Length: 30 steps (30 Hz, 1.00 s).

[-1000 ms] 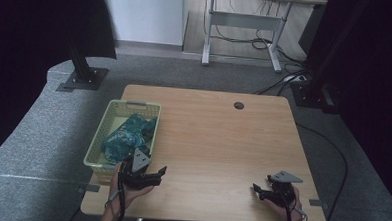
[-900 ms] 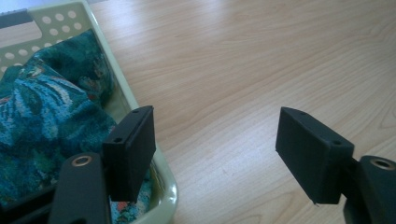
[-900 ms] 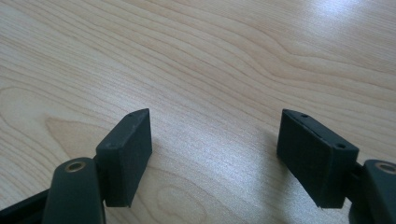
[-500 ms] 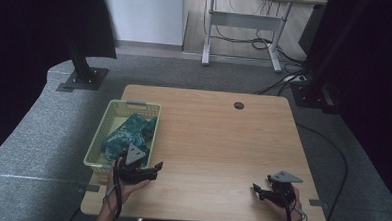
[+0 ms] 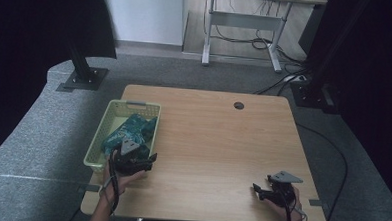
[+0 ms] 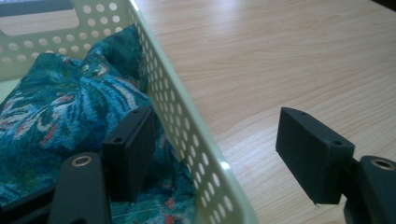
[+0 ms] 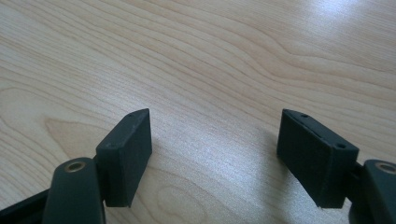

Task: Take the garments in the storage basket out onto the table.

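A pale green perforated basket stands at the table's left edge with a teal patterned cloth bunched inside. My left gripper hovers at the basket's near right corner, open. In the left gripper view, the left gripper straddles the basket wall, with one jaw over the cloth and the other over the bare wood. My right gripper sits low near the front right of the table. It is open, and in the right gripper view the right gripper has only wood grain between its jaws.
The wooden table has a dark round hole near its far edge. A black stand base sits on the grey floor at the left. Another desk and loose cables lie beyond.
My left gripper has moved away from the front edge and slightly left, up to the basket's near right corner. The right gripper has stayed put.
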Motion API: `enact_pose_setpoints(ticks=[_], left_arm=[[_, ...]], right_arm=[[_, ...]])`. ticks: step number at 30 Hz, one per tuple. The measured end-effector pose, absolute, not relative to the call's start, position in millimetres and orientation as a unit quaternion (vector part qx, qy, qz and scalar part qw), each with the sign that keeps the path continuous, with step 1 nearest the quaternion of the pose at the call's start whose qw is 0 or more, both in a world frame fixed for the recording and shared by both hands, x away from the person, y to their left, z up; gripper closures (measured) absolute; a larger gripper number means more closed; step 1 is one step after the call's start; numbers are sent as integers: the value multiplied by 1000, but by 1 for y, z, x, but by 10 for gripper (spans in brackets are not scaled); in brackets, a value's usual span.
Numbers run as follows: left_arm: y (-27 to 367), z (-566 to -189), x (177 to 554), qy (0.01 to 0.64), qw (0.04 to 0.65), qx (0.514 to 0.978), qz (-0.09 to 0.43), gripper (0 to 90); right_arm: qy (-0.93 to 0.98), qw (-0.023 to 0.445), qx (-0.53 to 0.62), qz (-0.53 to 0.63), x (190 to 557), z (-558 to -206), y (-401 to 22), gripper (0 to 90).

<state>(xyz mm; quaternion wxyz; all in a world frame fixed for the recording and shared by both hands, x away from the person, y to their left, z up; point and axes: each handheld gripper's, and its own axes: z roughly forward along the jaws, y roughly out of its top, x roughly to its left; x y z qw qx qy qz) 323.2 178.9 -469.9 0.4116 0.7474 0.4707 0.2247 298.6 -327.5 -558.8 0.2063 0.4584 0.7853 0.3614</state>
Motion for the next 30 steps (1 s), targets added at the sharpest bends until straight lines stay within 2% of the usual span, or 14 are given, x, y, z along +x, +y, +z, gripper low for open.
enact_pose_setpoints(ticks=[30], left_arm=[[198, -458, 350, 497, 387, 740, 236, 247]], right_arm=[[785, 207, 460, 361, 298, -559, -327, 253]])
